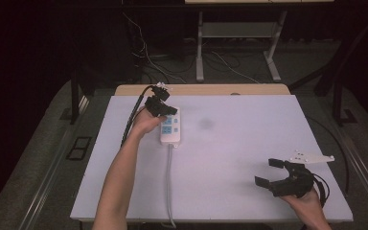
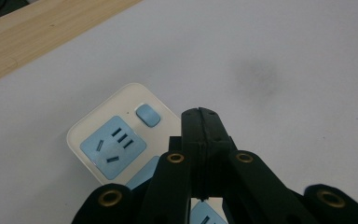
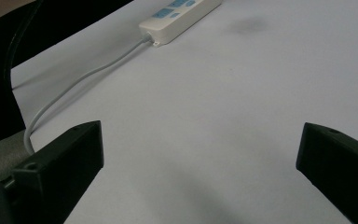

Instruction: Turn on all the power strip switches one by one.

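Two hand-held grippers are seen over a white table (image 1: pixel 249 143). A white power strip (image 1: pixel 170 127) with blue sockets is laid near the table's far left, its grey cord (image 1: pixel 169 182) trailing back toward the near edge. The left gripper (image 1: pixel 165 111), jaws pressed together on nothing, is held just above the strip's far end, near the blue switch (image 2: pixel 148 115). The right gripper (image 1: pixel 270 171), jaws spread wide apart, is held low over the near right corner, well apart from the strip. A faint dark smudge (image 1: pixel 205 123) is visible on the tabletop.
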`<state>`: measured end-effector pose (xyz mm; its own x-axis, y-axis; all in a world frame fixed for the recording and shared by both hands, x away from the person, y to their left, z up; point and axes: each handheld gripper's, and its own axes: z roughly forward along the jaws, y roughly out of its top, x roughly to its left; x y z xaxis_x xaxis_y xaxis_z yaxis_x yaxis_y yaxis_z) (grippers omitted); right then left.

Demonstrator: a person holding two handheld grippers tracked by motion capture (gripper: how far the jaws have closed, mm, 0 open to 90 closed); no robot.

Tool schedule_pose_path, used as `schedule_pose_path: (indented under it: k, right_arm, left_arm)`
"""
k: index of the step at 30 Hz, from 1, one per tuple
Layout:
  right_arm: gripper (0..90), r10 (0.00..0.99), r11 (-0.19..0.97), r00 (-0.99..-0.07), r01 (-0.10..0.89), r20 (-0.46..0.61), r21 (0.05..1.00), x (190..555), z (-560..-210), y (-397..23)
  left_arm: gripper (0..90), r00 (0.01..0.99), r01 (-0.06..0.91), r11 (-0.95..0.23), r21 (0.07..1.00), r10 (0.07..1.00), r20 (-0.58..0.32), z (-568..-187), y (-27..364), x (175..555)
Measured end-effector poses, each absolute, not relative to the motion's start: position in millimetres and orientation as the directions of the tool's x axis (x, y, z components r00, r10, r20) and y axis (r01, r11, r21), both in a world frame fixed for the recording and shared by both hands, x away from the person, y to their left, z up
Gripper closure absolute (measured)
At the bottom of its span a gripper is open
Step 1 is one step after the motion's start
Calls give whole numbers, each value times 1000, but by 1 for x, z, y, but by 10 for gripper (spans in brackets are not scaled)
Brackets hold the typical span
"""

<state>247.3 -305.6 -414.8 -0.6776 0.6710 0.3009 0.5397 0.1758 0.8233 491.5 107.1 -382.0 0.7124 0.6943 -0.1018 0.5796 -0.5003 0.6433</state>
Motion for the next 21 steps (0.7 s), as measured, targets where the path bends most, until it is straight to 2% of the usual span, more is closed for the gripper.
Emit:
schedule_pose_path:
  k: [21]
  right_arm:
    - [4,670,180,-680,538,298,823,248,-415,-305]
  left_arm:
    - [892,707,593,-510,624,700,-100,-405,100,494]
